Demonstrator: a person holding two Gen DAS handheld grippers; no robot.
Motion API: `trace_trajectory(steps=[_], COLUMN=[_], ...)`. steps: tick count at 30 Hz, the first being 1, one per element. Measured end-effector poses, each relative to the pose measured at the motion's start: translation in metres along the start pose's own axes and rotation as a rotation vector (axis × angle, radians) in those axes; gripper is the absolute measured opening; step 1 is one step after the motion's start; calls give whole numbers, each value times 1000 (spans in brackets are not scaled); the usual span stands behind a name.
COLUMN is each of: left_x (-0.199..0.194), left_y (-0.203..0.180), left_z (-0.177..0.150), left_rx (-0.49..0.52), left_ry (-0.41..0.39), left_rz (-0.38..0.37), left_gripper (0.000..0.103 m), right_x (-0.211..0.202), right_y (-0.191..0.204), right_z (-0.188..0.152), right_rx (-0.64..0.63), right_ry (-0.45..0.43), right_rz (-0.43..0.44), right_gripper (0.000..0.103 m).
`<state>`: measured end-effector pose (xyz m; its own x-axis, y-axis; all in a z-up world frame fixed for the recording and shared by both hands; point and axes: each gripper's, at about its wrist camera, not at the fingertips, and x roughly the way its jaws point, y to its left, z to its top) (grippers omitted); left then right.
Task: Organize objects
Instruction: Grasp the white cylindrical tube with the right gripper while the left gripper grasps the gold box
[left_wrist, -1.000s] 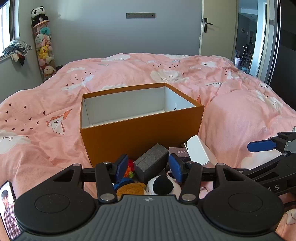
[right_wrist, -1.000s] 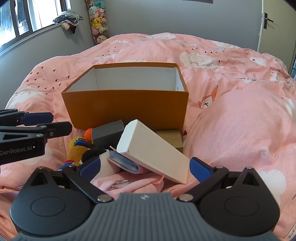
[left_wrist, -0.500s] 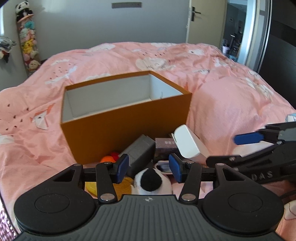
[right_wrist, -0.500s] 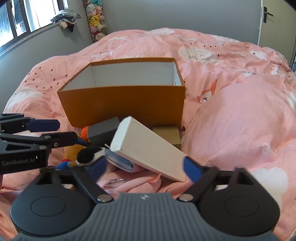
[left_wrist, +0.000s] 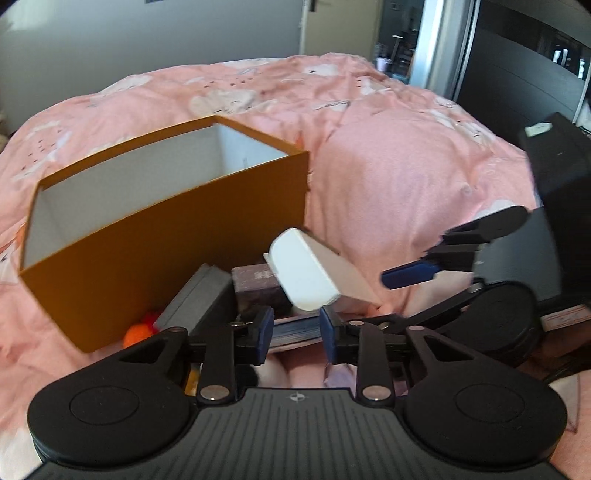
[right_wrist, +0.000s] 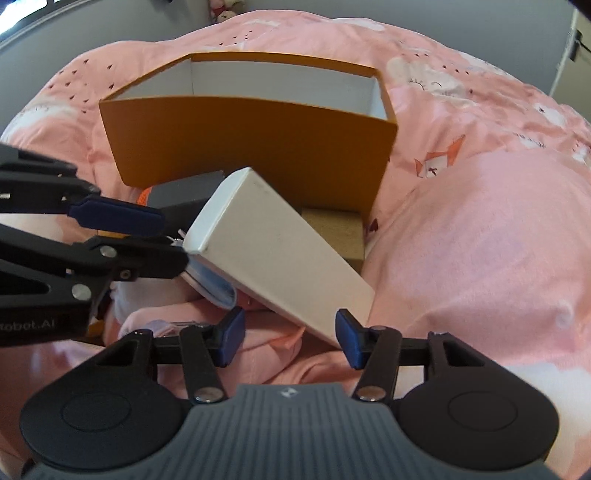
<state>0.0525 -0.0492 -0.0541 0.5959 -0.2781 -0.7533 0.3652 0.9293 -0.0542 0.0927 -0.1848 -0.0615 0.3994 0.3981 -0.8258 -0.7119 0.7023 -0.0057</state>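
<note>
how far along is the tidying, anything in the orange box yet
Nothing done: the orange box shows only bare white walls inside. In hand: the right gripper is closing around the white box's near end, the left gripper closing by a blue-edged item. Left: the grey box, the tan block.

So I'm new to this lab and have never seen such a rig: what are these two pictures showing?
Each picture comes from a camera on a handheld two-finger gripper, looking along its blue-padded fingers. A person holds one in each hand; no robot arm. The left gripper and right gripper are both closing, gripping nothing yet. On the pink bedspread stands an empty orange box. In front of it lie a tilted white box, a grey box, a brown box and a blue-edged flat item.
</note>
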Motion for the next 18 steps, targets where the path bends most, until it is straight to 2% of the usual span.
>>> trace_trajectory(steps=[5, 10, 13, 15, 18], left_x=[6, 11, 13, 15, 17], left_y=[-1, 3, 4, 4, 5], left_z=[6, 14, 19, 22, 26], left_rx=[11, 8, -15, -5, 6], left_ry=[-22, -57, -69, -71, -67], left_rz=[-37, -42, -29, -17, 17], left_gripper=[32, 32, 32, 32, 32], right_x=[14, 21, 21, 20, 21], right_y=[-1, -1, -5, -9, -13], right_z=[5, 11, 14, 16, 22], right_rx=[-28, -54, -49, -49, -45], right_ry=[7, -12, -42, -65, -77], right_rz=[32, -7, -30, -46, -23], right_gripper=[56, 59, 55, 48, 46])
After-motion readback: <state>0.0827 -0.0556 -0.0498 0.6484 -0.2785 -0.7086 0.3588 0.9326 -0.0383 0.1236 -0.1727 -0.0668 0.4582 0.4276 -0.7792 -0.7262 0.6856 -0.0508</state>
